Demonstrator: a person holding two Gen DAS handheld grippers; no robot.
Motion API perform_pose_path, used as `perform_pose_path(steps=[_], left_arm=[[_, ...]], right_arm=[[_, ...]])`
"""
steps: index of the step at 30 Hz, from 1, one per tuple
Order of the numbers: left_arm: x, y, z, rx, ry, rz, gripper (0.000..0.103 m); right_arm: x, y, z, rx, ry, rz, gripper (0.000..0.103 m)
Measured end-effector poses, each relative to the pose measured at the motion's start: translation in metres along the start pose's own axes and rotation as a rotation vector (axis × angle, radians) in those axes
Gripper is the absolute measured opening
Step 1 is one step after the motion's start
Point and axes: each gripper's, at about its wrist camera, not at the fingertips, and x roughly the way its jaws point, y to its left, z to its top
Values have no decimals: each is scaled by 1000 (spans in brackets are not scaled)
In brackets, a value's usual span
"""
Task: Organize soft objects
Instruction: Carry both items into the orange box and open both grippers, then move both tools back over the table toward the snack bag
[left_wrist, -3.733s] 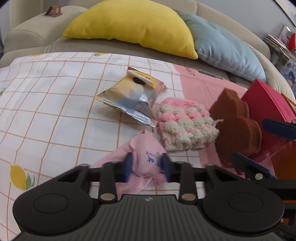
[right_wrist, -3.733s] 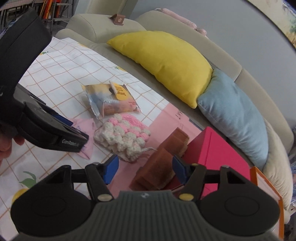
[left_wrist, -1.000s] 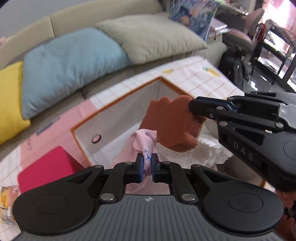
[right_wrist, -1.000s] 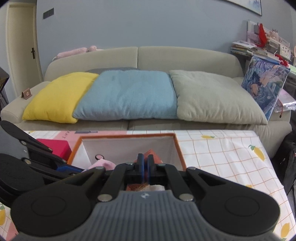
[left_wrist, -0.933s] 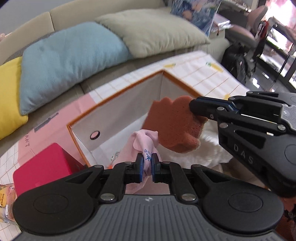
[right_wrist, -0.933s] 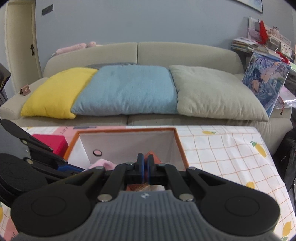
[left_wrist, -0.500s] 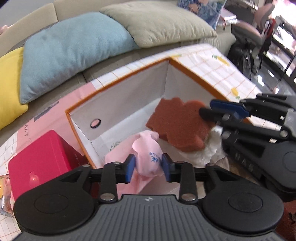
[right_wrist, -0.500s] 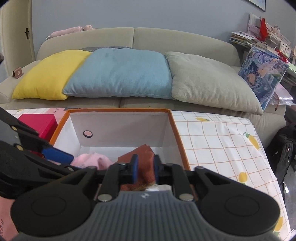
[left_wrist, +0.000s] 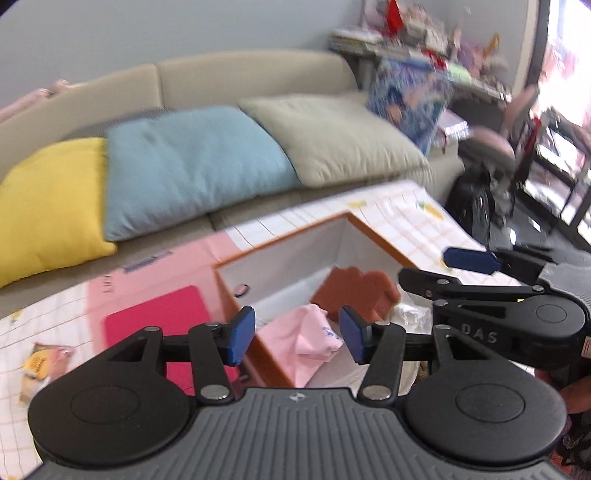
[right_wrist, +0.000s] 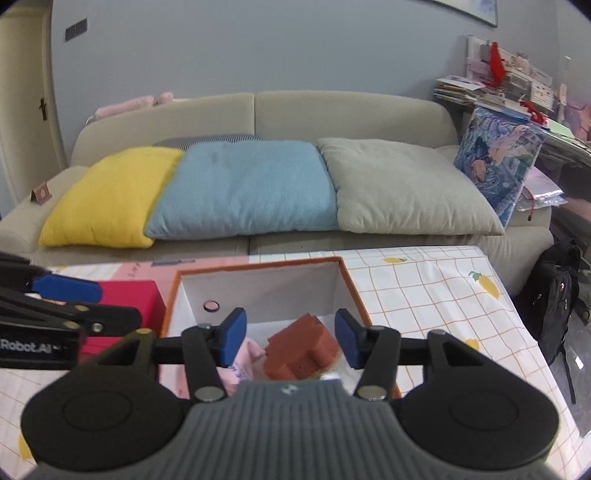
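The left gripper (left_wrist: 297, 334) is angling downward over the near corner of the box (right_wrist: 354, 291), its jaws opening with nothing pinched; the pink cloth (left_wrist: 304, 341) is lying crumpled below them inside the box, touching neither pad. The right gripper (right_wrist: 290, 338) is likewise tilting down, its jaws opening, and the brown sponge (right_wrist: 301, 350) is resting free in the box beneath them, leaning on white stuffing with its long side running toward the far right corner. A red box (right_wrist: 138, 295) is sitting just left of the box, on the checked tablecloth (right_wrist: 443, 295).
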Motion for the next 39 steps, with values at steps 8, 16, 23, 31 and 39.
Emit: perform_pose_path(steps=[8,16,23,31,39], left_arm=[[-82,34,-54,-101,-150,91,62],[-132,72,-113,-236,-193,238,62],[-151,103,-165,-339,-146,307,62],[-165,129,-193,-410,-148,317,61],[-156,145,-209,-432,-136,322,61]], right_arm=[[-49,40,-28,62,-38,20,75],[-63,93,-67,55,50,101,82],[-66,143,-96,-66,135,149,89],[-67,192,-108,-183,180,200,89],[-58,223,-103,-259,164,217,89]])
